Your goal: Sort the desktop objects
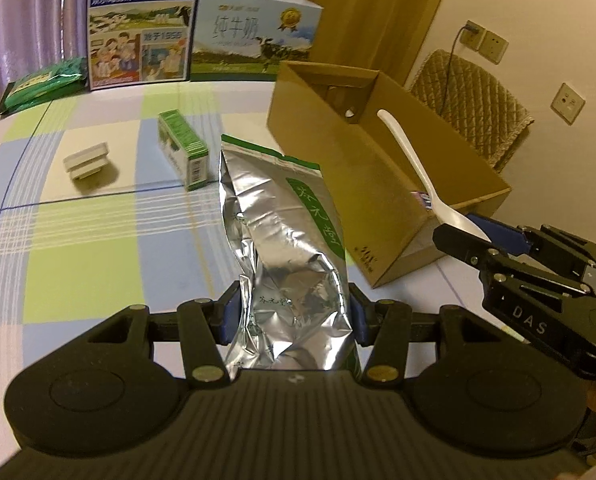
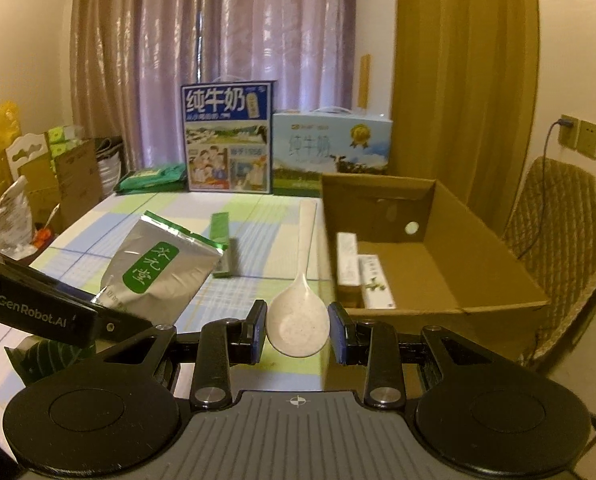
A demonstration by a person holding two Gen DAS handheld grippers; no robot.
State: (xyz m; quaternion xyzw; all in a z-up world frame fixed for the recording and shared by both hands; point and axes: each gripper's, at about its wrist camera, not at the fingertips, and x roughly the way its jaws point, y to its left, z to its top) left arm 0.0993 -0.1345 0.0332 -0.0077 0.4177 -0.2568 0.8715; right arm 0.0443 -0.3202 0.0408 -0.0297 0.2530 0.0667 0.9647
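My left gripper (image 1: 294,316) is shut on a silver foil tea bag (image 1: 286,248) with a green label, held upright above the checked tablecloth. The same silver foil bag (image 2: 158,276) shows at the left of the right wrist view. My right gripper (image 2: 298,332) is shut on the bowl of a white plastic spoon (image 2: 300,316), handle pointing away. From the left wrist view that spoon (image 1: 414,164) hangs over the near corner of the open cardboard box (image 1: 378,184). In the box (image 2: 478,280) lie two white cartons (image 2: 358,268).
A small green-and-white carton (image 1: 184,148) and a white block (image 1: 87,162) lie on the tablecloth (image 1: 98,240). Two milk cases (image 1: 142,24) and green packets (image 1: 42,84) stand at the far edge. A wicker chair (image 2: 566,240) sits right of the box.
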